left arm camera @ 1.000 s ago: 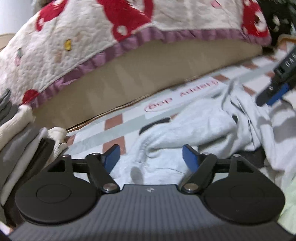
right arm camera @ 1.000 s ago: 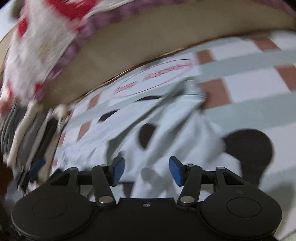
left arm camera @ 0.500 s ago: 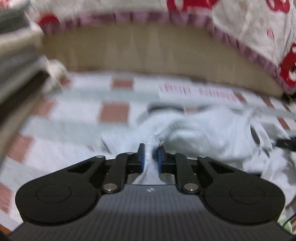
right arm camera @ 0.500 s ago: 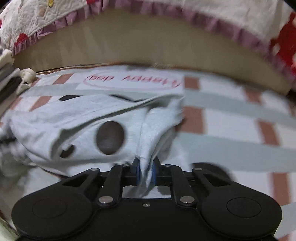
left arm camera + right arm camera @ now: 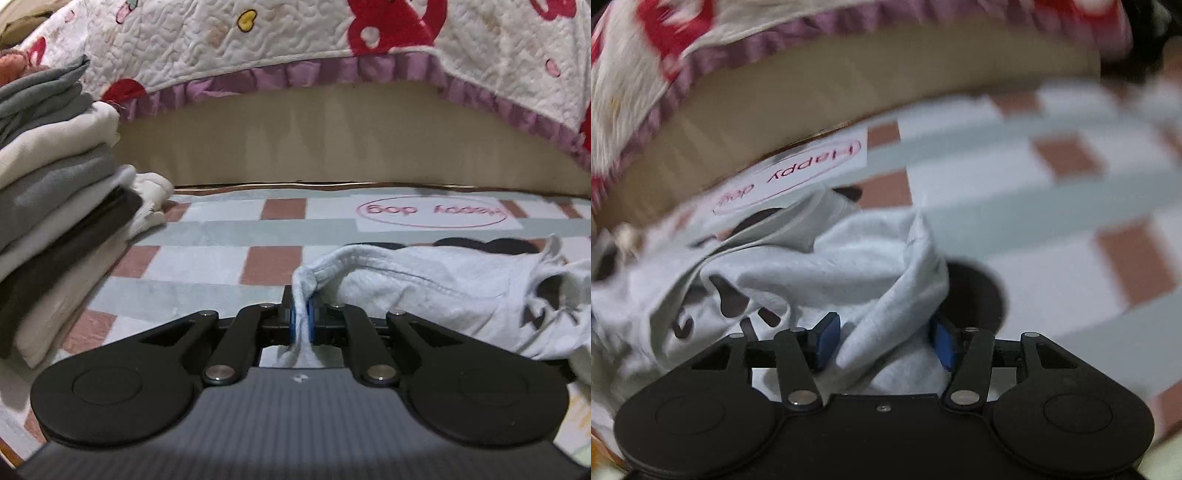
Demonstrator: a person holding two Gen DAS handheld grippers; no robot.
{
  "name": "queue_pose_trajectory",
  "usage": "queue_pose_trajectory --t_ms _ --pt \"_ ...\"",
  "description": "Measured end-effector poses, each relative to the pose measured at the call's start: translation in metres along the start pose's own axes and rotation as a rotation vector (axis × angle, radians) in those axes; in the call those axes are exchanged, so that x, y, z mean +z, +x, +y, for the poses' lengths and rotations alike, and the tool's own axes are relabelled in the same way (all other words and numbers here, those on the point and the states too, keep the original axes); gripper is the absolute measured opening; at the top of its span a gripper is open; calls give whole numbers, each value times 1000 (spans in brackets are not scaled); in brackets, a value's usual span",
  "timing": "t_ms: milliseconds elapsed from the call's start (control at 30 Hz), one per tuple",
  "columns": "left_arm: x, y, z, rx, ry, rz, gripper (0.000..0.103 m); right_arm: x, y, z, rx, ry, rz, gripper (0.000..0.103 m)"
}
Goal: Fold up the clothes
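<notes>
the left gripper point(image 5: 302, 319) is angling gently downward over the checked mat point(image 5: 207, 258), its 2 blue pads pinching tight on a bunched edge of the pale grey garment point(image 5: 443, 295) — the cloth is running up between the jaws and trailing off to the right, where it is lying crumpled on the mat. the right gripper point(image 5: 884, 341) is tilting more steeply down over the same garment point(image 5: 820, 273); its jaws have just been opening and are now standing apart, with a raised fold of the fabric sitting between the blue pads point(image 5: 827, 338) but not being squeezed by them. in the right wrist view the picture is smearing with blur, so fine detail of the cloth is hard to read. a stack of folded clothes point(image 5: 55, 206) is sitting at the left side of the mat, well apart from the garment. beyond the mat a quilted cover point(image 5: 314, 40) with red shapes and a purple frill is hanging over a beige panel — an oval "happy dog" print point(image 5: 430, 215) is lying just behind the garment.
</notes>
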State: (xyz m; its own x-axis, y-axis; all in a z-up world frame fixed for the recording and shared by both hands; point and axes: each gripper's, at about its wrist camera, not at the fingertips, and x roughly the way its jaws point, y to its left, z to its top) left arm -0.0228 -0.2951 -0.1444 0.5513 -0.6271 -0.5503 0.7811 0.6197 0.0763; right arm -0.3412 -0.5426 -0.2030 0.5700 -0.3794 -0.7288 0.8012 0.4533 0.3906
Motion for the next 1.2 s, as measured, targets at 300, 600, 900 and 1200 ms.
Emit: queue_pose_trajectory --t_ms 300,600,900,1200 --pt "42 -80 18 159 64 -263 5 56 -65 27 8 -314 -191 8" --pt "129 -227 55 233 24 -599 5 137 -211 91 214 -517 -372 7" --pt "180 -368 64 249 -11 -846 5 144 -362 133 406 -672 -557 7" --pt "196 -461 58 284 16 -960 5 141 -470 136 405 -716 -652 7"
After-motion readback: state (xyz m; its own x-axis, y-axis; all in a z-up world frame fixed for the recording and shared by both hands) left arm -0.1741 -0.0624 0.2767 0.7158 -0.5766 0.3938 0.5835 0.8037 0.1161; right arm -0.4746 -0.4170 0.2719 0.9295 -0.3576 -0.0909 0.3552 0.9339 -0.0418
